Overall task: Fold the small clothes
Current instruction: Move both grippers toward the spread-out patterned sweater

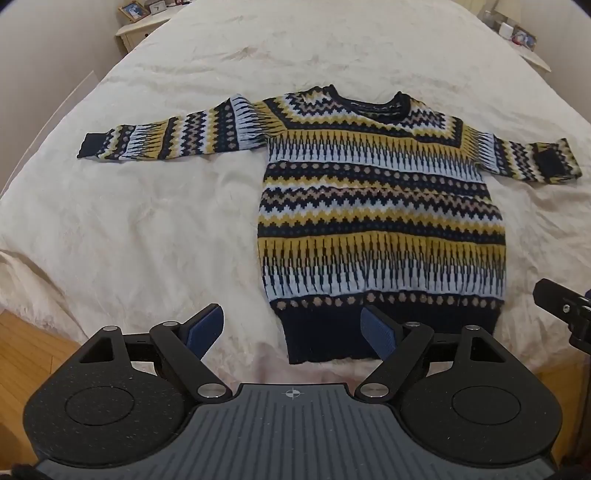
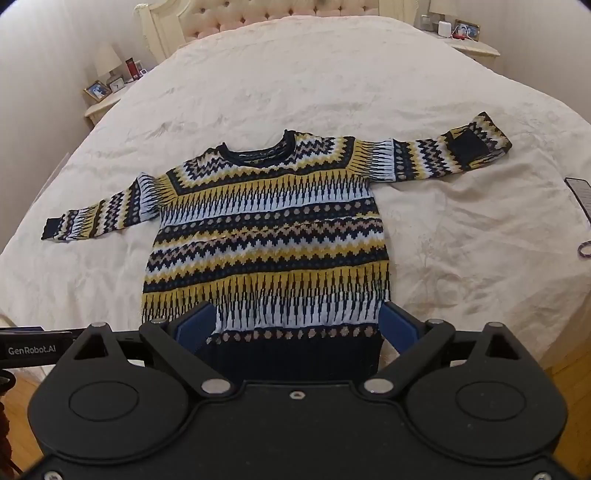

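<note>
A small patterned knit sweater (image 1: 380,206) in navy, yellow, light blue and white lies flat on a cream bedspread (image 1: 147,221), neck away from me. Its left sleeve (image 1: 173,133) stretches straight out; the right sleeve (image 2: 461,151) has its cuff folded back on itself. My left gripper (image 1: 293,326) hovers open above the hem's left corner, nothing between its blue pads. My right gripper (image 2: 297,326) hangs open over the navy hem (image 2: 295,354), its pads standing about as wide as the hem. The sweater (image 2: 266,236) is untouched as far as I can tell.
Nightstands with photo frames and lamps stand at both sides of the bed's head (image 2: 103,88) (image 2: 465,31). A phone (image 2: 580,192) and a small ring-like item (image 2: 585,249) lie on the bedspread at the right. Wooden floor (image 1: 26,362) shows by the bed's near edge.
</note>
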{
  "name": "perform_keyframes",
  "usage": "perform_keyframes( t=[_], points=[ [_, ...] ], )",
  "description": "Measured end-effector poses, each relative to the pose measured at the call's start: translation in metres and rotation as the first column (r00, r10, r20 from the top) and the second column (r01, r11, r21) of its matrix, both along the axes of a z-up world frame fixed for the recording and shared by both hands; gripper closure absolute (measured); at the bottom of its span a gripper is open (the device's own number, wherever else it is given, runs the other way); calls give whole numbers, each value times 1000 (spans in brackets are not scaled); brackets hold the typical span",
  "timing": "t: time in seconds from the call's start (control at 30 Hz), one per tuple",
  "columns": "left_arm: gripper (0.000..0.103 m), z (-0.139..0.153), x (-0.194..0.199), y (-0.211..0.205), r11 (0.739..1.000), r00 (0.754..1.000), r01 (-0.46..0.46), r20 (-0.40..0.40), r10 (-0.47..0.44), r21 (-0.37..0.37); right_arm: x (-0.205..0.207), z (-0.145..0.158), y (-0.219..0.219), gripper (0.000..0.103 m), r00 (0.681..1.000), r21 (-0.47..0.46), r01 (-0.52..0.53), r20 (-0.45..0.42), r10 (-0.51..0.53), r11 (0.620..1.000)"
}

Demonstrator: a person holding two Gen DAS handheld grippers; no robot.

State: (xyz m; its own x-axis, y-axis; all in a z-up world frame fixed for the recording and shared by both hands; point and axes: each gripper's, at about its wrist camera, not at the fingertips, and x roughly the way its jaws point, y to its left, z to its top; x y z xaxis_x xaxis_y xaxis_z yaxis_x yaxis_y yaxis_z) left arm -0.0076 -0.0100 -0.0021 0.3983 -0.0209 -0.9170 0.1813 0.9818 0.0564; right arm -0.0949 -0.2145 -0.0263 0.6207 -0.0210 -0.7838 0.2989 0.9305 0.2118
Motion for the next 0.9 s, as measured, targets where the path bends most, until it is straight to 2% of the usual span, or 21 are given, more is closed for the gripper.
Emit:
perform_keyframes(
  t=[0.27,0.9],
  points=[
    [22,-4,2,1,1000,1000,-10,-13,10,-2,17,8,1,8,1000,4,-6,-26,6,1000],
    [22,-10,2,-6,1000,999,-15,-37,16,10,25,9,-7,8,999,47,-20,-45,22,999]
  ],
)
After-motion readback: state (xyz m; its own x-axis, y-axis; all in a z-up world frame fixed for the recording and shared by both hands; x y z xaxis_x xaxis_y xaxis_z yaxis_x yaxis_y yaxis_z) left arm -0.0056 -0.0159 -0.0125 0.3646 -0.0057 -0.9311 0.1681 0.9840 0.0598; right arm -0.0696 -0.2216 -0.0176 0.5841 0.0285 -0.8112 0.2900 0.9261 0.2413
